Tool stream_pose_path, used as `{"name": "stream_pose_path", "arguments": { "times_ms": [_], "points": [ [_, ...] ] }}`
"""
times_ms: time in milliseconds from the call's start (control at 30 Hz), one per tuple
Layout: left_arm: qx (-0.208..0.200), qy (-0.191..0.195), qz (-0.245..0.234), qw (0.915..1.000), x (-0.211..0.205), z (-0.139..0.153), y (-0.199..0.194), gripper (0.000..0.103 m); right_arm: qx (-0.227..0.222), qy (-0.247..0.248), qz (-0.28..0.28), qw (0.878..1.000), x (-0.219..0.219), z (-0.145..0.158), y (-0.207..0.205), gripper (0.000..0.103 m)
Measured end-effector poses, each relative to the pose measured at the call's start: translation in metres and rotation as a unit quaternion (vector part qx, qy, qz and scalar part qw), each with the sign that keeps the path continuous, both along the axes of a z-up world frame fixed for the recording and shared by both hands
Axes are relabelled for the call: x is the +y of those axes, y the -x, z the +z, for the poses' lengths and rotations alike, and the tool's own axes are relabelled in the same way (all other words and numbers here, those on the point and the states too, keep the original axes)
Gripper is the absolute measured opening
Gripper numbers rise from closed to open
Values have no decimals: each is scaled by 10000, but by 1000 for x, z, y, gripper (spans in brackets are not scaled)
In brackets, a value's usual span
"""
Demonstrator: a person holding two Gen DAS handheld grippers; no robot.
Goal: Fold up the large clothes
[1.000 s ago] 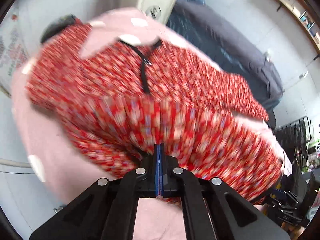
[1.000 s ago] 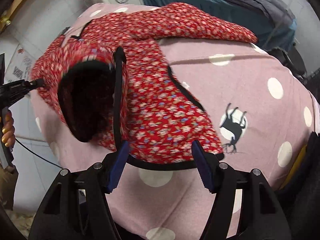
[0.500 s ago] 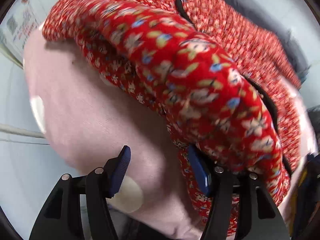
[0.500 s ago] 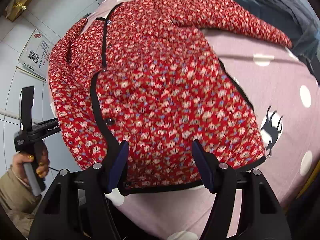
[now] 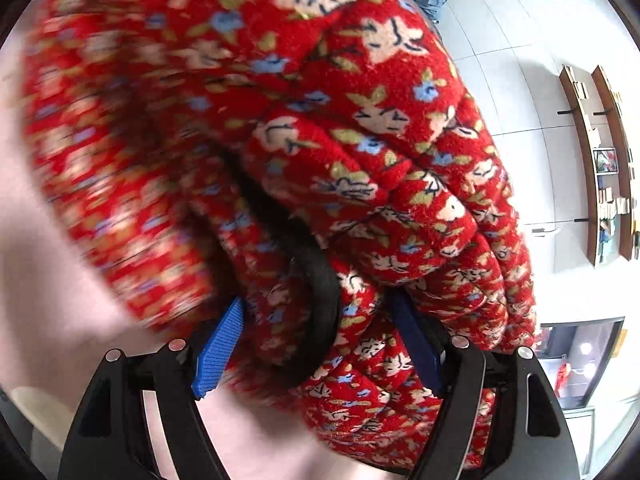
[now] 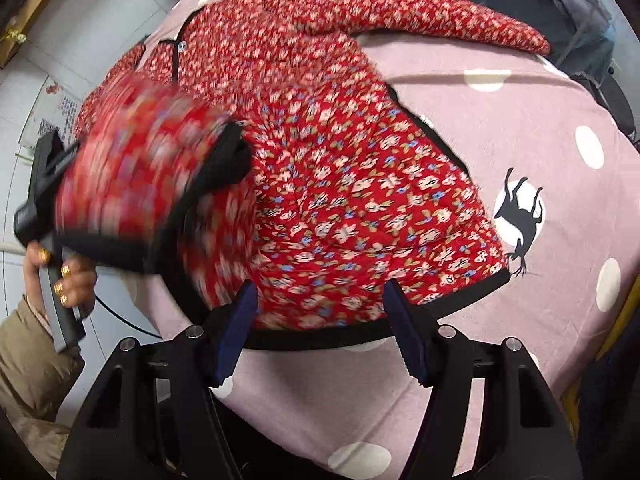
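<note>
The red floral jacket (image 6: 340, 184) lies across the pink spotted bedspread (image 6: 540, 128), its left side bunched between the wide-spread pads of the left gripper (image 5: 316, 344), the right gripper (image 6: 320, 332) gaping empty at the near hem — next, I'd judge, clamp and carry that flap across.

Red floral quilted jacket (image 6: 352, 184) lies spread on the pink polka-dot sheet (image 6: 540, 128) covering the tabletop, one sleeve stretched to far right. Its left flap is bunched over the left hand-held gripper (image 5: 316, 344), fabric between the spread fingers. Right hand-held gripper (image 6: 320, 328) sits at the near hem, fingers spread. Black deer print (image 6: 520, 216) lies right of the hem.
</note>
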State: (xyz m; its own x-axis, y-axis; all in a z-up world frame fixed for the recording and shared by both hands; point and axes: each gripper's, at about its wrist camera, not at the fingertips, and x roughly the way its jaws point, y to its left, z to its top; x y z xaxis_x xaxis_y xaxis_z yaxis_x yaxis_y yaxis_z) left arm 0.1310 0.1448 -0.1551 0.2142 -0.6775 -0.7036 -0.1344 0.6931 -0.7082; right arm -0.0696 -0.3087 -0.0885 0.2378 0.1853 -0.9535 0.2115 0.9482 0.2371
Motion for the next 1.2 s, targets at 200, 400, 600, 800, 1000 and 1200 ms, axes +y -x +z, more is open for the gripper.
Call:
{"name": "stream_pose_path", "arguments": {
  "times_ms": [200,400,600,800,1000,1200],
  "points": [
    [-28,-824,-584,9949,-33,22,-17,30,-87,100,-122,9998,-7,7,3,65],
    [-449,-1165,-793,9890,-18,89,-2,17,-247,140,-196,9994,-21,16,4,65],
    [-884,-2060,-888,9705,26,181,68,16,-242,41,-198,9995,-31,15,1,65],
    [278,-3679,-1158,9222,71,100,108,19,-104,-198,-79,9997,-26,3,-10,65],
    [868,-4162,-986,8997,75,47,99,35,-54,-172,227,9996,-19,1,-16,65],
    [513,-4513,163,8908,117,100,83,72,-216,255,269,9991,-29,10,-13,75]
  ]
}}
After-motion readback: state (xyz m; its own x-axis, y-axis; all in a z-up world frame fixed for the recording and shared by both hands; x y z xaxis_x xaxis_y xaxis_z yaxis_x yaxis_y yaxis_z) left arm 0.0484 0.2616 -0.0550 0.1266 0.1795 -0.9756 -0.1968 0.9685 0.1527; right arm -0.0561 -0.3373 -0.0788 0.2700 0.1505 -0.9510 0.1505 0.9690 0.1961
